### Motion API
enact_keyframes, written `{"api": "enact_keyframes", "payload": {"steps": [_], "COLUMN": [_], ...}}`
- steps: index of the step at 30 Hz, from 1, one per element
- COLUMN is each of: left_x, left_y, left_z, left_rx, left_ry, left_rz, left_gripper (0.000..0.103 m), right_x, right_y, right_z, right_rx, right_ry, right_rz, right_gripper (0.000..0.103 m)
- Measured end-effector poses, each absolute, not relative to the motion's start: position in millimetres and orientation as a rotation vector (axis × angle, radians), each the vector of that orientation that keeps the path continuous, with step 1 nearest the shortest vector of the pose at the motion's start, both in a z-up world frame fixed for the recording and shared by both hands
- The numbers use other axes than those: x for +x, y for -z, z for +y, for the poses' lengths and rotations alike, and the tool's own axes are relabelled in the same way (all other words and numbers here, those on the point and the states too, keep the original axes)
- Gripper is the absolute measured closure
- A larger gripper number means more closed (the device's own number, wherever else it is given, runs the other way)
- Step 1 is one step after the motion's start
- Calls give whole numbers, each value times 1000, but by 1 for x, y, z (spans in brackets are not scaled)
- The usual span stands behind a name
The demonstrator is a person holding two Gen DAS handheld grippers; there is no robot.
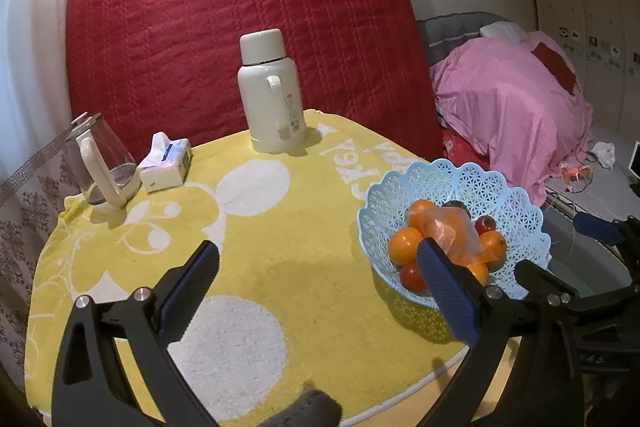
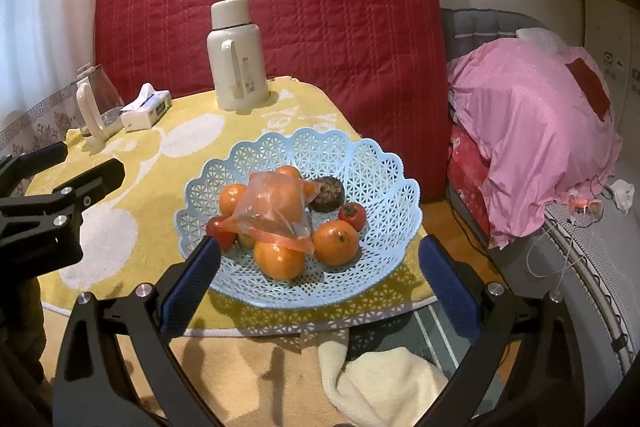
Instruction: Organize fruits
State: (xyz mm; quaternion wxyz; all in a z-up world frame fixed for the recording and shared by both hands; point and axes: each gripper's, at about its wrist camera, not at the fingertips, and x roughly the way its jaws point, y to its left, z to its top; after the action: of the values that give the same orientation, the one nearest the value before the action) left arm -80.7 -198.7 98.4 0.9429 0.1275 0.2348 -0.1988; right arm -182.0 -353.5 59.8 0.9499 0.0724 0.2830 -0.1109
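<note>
From the left wrist view, the left gripper (image 1: 318,267) hovered above the round bench (image 1: 320,259) draped in a yellow towel, its blue-padded fingers (image 1: 188,291) spread wide apart and holding nothing. The pale blue lattice plastic basket (image 1: 516,215) sat near the bench's right edge, heaped with oranges (image 1: 405,245), probably gathered there so they would not roll. A white thermos flask (image 1: 270,91), a glass kettle (image 1: 102,163) and a tissue pack (image 1: 166,163) stood well apart at the back.

From the right wrist view, the right gripper (image 2: 320,283) faced the basket (image 2: 256,287) directly, fingers (image 2: 448,287) likewise apart and empty, straddling its near rim. A crumpled translucent orange plastic bag (image 2: 276,207) lay on the fruit, its long axis running left to right, its narrower end drooping toward the camera. Small red fruits (image 2: 353,215) and a dark brownish one (image 2: 327,191) lay around it.
</note>
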Motion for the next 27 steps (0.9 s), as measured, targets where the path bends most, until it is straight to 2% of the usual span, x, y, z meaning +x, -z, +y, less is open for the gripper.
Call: {"api": "enact_keyframes", "payload": {"steps": [27], "left_x": [-82], "left_y": [-94], "left_z": [-203], "left_rx": [268], "left_ry": [424], "left_rz": [496], "left_gripper": [5], "right_x": [-178], "right_y": [-58], "right_z": [-349], "right_rx": [116], "right_ry": [227], "right_rz": [588], "right_gripper": [3]}}
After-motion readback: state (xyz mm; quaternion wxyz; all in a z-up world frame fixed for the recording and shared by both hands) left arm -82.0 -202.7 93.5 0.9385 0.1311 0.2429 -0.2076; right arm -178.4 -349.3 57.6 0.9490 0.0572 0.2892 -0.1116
